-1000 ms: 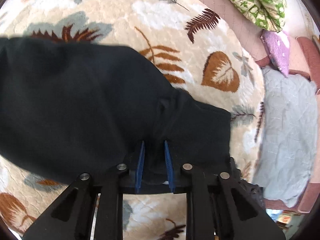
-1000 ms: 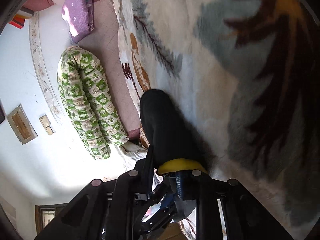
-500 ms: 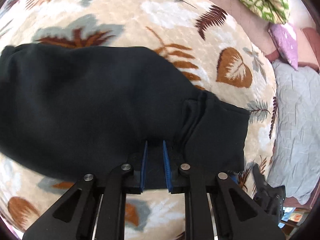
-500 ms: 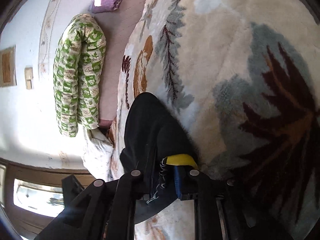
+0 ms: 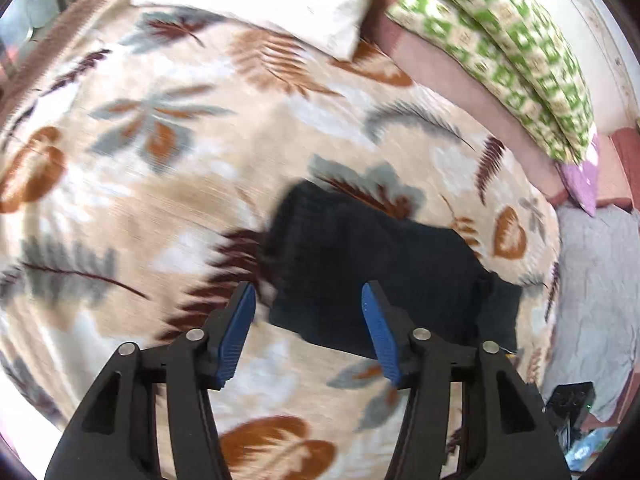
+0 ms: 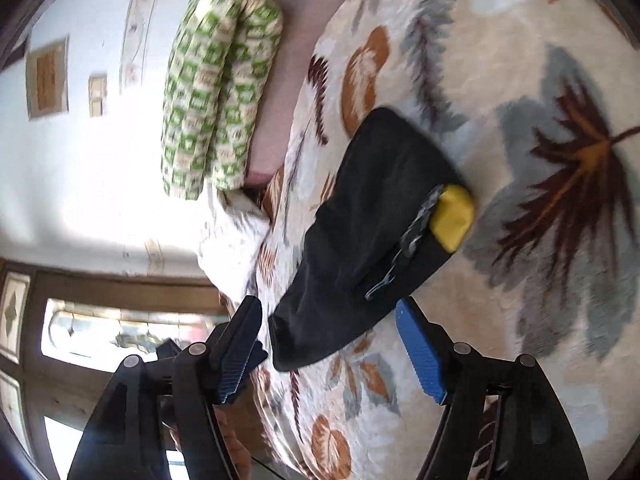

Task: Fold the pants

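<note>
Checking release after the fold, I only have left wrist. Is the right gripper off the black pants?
Observer: Yes. The right gripper is opening, and its pads are not pressing on the black pants.
Operator: Anything poking out of the fold?
Observer: A yellow patch shows at one edge of the pants, against the leaf-print blanket.
Operator: Drawstring tucked in?
Observer: No. A dark cord lies exposed on top of the fabric, running from the yellow patch towards the gripper.
</note>
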